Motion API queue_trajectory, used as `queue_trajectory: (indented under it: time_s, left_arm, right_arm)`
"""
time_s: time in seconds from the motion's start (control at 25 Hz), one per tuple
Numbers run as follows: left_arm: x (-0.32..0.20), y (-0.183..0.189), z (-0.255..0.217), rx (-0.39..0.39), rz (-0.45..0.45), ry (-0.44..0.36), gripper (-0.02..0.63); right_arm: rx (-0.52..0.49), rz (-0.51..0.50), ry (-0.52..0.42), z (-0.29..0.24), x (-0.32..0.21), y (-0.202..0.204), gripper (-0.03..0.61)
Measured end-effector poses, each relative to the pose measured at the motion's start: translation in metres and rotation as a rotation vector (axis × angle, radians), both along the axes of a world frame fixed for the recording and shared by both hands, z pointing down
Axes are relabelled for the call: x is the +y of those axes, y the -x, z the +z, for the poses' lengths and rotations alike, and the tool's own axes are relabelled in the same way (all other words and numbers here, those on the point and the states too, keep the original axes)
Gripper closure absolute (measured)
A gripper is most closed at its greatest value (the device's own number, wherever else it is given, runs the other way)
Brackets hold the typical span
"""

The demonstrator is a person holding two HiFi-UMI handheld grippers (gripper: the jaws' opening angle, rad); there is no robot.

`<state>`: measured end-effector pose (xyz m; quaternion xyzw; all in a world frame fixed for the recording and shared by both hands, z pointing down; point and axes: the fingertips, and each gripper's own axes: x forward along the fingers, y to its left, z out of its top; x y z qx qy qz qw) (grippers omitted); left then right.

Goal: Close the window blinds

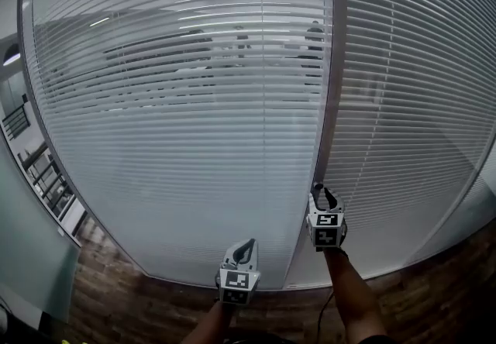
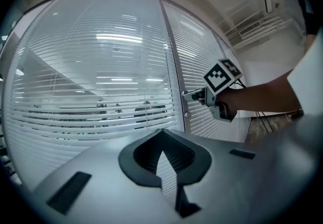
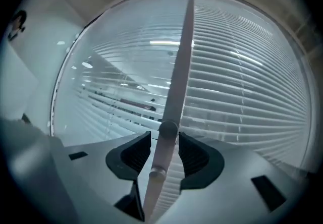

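White slatted blinds [image 1: 178,110] hang behind curved glass, and a second panel [image 1: 418,102] hangs to the right of a grey upright frame [image 1: 330,87]. The left panel's slats are tilted enough that a room shows through them. My right gripper [image 1: 324,194] is up against that frame. Its jaws stand open on either side of a small round knob [image 3: 168,128] without pressing on it. A second knob [image 3: 157,172] sits lower on the frame. My left gripper [image 1: 242,251] is lower and to the left, shut and empty, and points at the left panel. The right gripper [image 2: 189,95] also shows in the left gripper view.
Dark wooden floor [image 1: 101,288] runs along the foot of the glass. Figures and desks [image 1: 314,36] show dimly through the slats. A railing [image 1: 35,168] lies outside at the far left. A white wall [image 2: 262,61] and cables [image 2: 262,117] are to the right.
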<state>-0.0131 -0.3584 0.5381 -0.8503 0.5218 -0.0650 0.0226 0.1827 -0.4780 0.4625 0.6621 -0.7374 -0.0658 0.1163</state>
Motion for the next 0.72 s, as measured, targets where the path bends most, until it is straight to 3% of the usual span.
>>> queue_trajectory:
  time_s: [0.16, 0.24, 0.56, 0.72]
  left_arm:
    - [0.000, -0.002, 0.008, 0.006, 0.002, -0.027, 0.617]
    - [-0.002, 0.000, 0.014, 0.014, 0.000, -0.059, 0.617]
    - [-0.003, 0.010, 0.008, 0.024, -0.020, -0.074, 0.617]
    - [0.003, 0.013, 0.007, -0.003, -0.030, 0.002, 0.617]
  right_arm:
    - [-0.258, 0.004, 0.012, 0.009, -0.011, -0.011, 0.426]
    - [-0.336, -0.011, 0.007, 0.012, -0.014, -0.014, 0.425]
    - [-0.270, -0.016, -0.010, -0.005, -0.021, -0.009, 0.448]
    - [-0.207, 0.000, -0.023, -0.004, -0.020, -0.008, 0.451]
